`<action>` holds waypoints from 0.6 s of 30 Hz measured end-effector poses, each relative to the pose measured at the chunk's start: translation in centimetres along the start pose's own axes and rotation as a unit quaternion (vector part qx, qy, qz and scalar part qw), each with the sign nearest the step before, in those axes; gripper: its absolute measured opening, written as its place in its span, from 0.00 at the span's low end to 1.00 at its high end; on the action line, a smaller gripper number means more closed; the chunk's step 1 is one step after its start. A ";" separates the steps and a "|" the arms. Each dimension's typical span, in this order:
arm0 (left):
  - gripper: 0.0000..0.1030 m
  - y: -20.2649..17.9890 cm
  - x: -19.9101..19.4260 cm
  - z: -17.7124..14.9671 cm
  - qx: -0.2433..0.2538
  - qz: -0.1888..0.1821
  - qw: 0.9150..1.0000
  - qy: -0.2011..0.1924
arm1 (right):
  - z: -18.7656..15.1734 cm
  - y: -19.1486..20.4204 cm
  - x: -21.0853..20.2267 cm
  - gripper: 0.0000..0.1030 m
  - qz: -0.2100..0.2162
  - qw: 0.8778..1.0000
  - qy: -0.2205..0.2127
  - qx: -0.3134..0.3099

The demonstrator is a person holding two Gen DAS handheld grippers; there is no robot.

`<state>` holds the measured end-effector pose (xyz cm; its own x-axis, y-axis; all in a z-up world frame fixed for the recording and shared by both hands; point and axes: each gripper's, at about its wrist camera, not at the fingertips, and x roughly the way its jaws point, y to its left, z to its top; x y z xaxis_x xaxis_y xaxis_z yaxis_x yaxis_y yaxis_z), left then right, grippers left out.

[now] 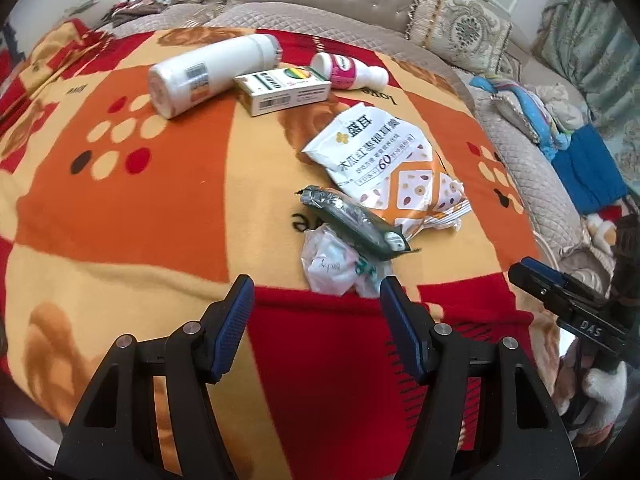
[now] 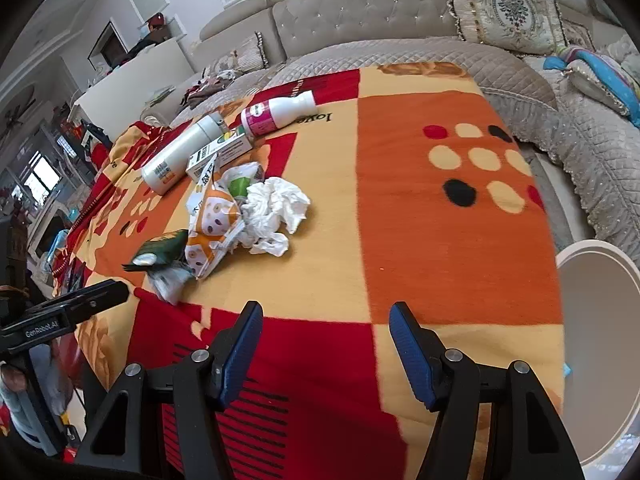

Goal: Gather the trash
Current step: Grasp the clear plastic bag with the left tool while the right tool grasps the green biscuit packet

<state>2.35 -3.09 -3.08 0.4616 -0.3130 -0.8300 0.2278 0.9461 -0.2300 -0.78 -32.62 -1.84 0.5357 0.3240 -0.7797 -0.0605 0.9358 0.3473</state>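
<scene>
Trash lies on a patterned blanket (image 1: 160,208). In the left wrist view I see a clear crumpled bag (image 1: 336,264), a dark green wrapper (image 1: 356,220), a white and orange snack packet (image 1: 396,164), a small box (image 1: 284,92), a big white bottle (image 1: 200,76) and a small pink-labelled bottle (image 1: 348,70). My left gripper (image 1: 316,320) is open, just short of the clear bag. My right gripper (image 2: 324,344) is open and empty over the blanket; crumpled tissue (image 2: 276,208), the snack packet (image 2: 212,224) and green wrapper (image 2: 160,250) lie ahead to its left.
A white round bin (image 2: 600,340) stands at the right edge of the right wrist view. A grey quilted sofa (image 2: 400,56) with cushions (image 2: 504,8) lies behind the blanket. Clothes (image 1: 560,132) are piled at the right in the left wrist view.
</scene>
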 end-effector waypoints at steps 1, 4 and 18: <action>0.62 -0.4 0.6 0.1 0.008 0.002 1.000 0.001 | 0.0 0.2 0.1 0.61 0.001 1.000 0.001 -0.001; 0.62 -0.9 2.4 0.5 0.013 0.002 1.000 0.011 | 0.1 0.6 0.3 0.61 -0.002 1.000 0.005 -0.008; 0.13 0.9 1.8 1.8 0.024 -0.043 0.999 0.001 | 1.0 3.6 0.7 0.61 0.029 0.999 0.009 -0.036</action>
<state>4.92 -2.98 -3.92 0.4364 -0.3927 -0.8095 0.3078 0.9106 -0.2758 0.18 -29.17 -0.65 0.5145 0.3799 -0.7687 -0.1511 0.9226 0.3549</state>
